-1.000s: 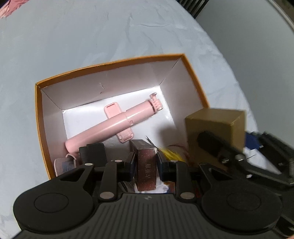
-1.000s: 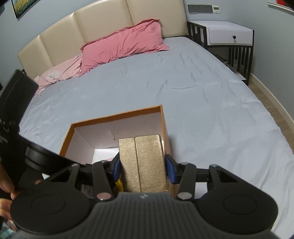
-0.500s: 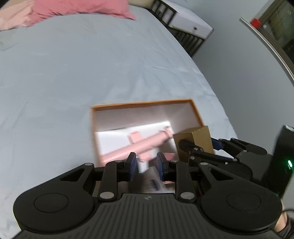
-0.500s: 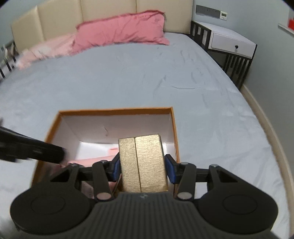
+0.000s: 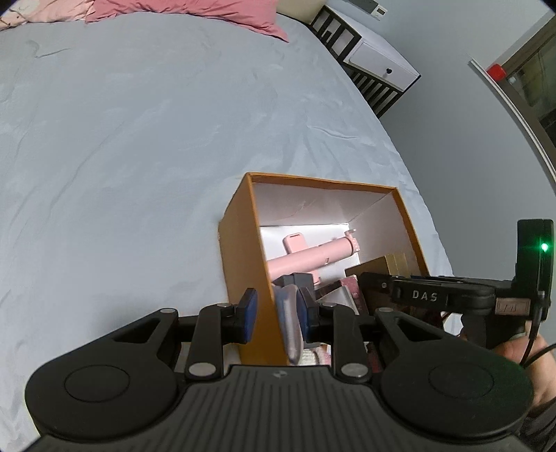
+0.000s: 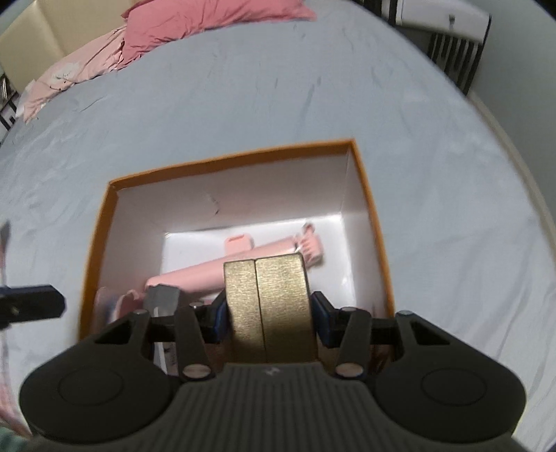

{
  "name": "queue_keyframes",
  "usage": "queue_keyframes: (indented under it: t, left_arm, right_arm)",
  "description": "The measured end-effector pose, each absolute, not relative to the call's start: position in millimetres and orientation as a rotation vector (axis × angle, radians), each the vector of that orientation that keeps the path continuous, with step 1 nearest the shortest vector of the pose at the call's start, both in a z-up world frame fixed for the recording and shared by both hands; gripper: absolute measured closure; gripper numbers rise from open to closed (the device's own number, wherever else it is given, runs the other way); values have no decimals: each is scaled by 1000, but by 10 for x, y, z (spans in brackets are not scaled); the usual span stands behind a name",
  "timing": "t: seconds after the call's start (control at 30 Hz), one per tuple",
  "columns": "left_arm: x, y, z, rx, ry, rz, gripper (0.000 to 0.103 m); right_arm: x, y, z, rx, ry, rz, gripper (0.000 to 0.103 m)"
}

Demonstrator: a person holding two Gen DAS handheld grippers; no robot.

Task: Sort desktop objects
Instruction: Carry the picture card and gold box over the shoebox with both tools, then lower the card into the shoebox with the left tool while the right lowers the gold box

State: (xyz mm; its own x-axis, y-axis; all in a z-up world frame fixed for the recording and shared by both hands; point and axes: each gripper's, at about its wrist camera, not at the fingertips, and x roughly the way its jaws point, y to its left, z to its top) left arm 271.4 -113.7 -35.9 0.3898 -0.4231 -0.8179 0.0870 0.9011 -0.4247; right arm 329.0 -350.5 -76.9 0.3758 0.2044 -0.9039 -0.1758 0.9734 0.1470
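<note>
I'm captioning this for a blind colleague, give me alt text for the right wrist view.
The right gripper holds a gold box over an open orange box on a grey bed. A pink selfie stick lies inside, and pink pillows sit at the bed's head.

Grey-blue bed (image 5: 146, 146), orange box (image 5: 243, 250) resting on it, pink pillows (image 6: 208, 24) at head

White raised letters "DAS" stand on the black finger bar of the right gripper (image 5: 365, 278), seen from the left wrist. A small tag beside it is too blurred to read.
</note>
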Motion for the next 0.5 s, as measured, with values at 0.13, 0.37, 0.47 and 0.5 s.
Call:
queue_keyframes:
  t: [0.13, 0.37, 0.47, 0.5]
  left_arm:
    - [2687, -1077, -380, -351, 1130, -328, 76]
    - [2609, -987, -378, -361, 1142, -331, 76]
    - [2600, -990, -376, -359, 1145, -335, 76]
    - [2597, -989, -375, -358, 1145, -337, 76]
  right_arm:
    - [3362, -3533, -786, 55, 1195, 223, 53]
    - [3460, -3688, -789, 218, 1247, 220, 53]
    - [3467, -3645, -776, 147, 1237, 191, 53]
    - [3472, -3634, -787, 125, 1238, 188, 53]
